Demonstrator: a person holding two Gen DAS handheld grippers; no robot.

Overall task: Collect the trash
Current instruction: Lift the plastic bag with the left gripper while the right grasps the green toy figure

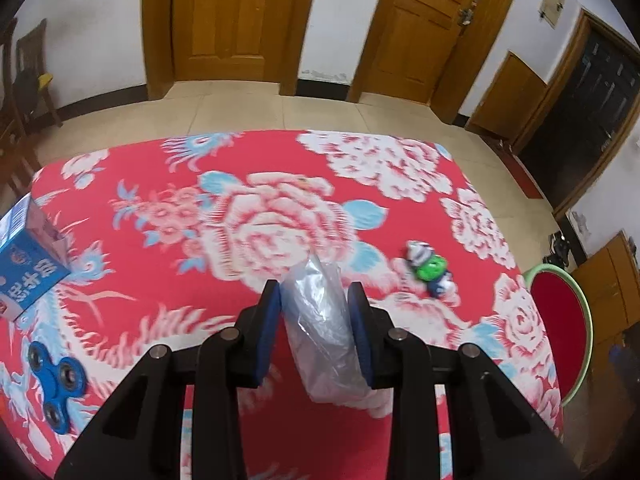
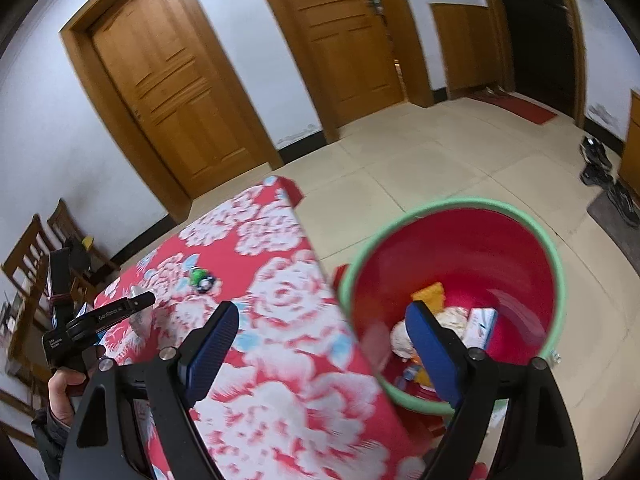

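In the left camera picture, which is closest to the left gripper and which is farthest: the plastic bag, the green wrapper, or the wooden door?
1. The clear plastic bag is nearest: it sits right between the left gripper's pads.
2. The crumpled green wrapper comes next, on the red flowered tablecloth, to the right.
3. The wooden door is farthest, at the far wall beyond the table.

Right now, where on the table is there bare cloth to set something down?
The widest free patch is the middle and far side of the red floral tablecloth, between the blue carton on its left edge and the green crumpled wrapper. The near left corner is tighter, around the blue fidget spinner. The bucket already holds trash.
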